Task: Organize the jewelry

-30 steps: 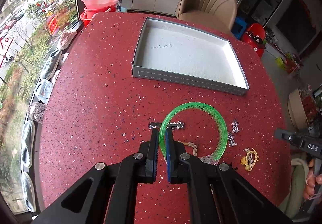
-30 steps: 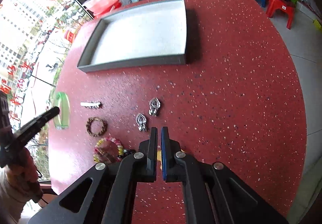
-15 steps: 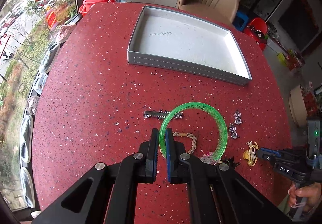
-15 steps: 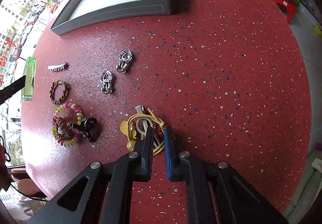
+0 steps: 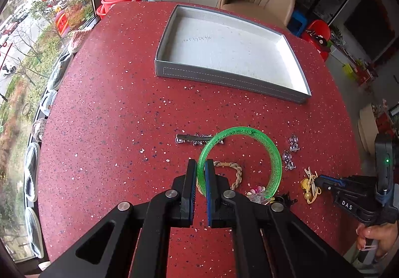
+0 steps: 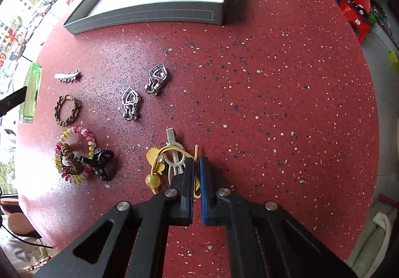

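Red speckled table (image 5: 104, 128) | left gripper (image 5: 201, 168) held green bangle (image 5: 249, 132) | right gripper (image 6: 197, 165) had dropped, pinching yellow hair tie (image 6: 159, 165) | we judged tray (image 5: 224, 79) next.

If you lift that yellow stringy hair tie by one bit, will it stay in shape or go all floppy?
Probably floppy: the yellow hair tie is thin cord in loose loops, pinched by the right gripper. Its round bead would likely dangle and swing. It looks light, so it should lift easily.
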The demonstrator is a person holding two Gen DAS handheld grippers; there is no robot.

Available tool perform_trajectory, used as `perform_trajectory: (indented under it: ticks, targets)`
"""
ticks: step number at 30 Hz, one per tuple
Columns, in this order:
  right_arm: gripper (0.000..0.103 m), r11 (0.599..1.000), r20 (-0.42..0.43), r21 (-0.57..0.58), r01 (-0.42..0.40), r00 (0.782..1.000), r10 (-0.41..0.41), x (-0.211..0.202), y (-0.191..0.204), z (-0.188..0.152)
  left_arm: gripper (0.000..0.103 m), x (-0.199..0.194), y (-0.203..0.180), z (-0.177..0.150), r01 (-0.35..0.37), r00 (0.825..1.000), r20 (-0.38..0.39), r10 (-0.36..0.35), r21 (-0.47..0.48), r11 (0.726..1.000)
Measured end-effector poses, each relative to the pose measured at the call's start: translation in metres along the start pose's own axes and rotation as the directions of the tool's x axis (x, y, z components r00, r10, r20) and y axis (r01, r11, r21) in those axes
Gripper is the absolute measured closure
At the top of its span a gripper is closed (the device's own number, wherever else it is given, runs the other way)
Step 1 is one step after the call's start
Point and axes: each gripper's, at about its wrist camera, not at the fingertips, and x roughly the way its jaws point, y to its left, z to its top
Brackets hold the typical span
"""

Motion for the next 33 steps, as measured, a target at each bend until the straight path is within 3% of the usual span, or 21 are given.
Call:
perform_trajectory:
  ticks: [6,15,18,20,22,26,30,33]
  targets:
    - [0.099,0.994,0.079,0.047,-0.100,0.992,0.096,-0.045,-0.019,0.002,0.078,-0.005,0.002,0.005,0.007,1.000,0.012,-0.007,-0.007,1.000]
    - [0.101,0.980,0.207,0.040,-0.195,0.961,0.183,-0.093,-0.013,0.052,0.078,-0.009,-0.001,0.031,0.003,0.999,0.048,-0.003,-0.002,1.000]
    - [0.100,0.975,0.159,0.053,-0.215,0.966,0.204,-0.081,-0.015,0.060,0.078,-0.007,-0.001,0.041,0.002,0.998,0.058,-0.002,-0.003,1.000]
    - [0.091,0.978,0.098,0.066,-0.197,0.977,0.191,-0.065,-0.020,0.054,0.078,-0.007,-0.001,0.044,0.003,0.998,0.063,-0.003,-0.008,1.000]
    - [0.056,0.986,0.052,0.058,-0.155,0.987,0.152,-0.051,-0.023,0.039,0.078,-0.005,-0.001,0.046,0.004,0.998,0.061,-0.003,-0.015,1.000]
    - [0.058,0.999,-0.002,0.008,-0.053,0.999,0.053,-0.029,-0.027,0.017,0.078,0.002,0.001,0.042,0.003,0.999,0.042,-0.002,-0.024,1.000]
    - [0.063,0.998,-0.008,0.036,-0.051,0.999,0.052,-0.017,-0.034,0.017,0.078,0.008,0.002,0.036,-0.003,1.000,0.023,0.004,-0.033,0.999]
    - [0.063,1.000,-0.015,-0.014,-0.026,1.000,0.026,-0.009,-0.028,0.022,0.078,0.010,0.000,0.034,-0.006,1.000,0.018,0.006,-0.032,0.999]
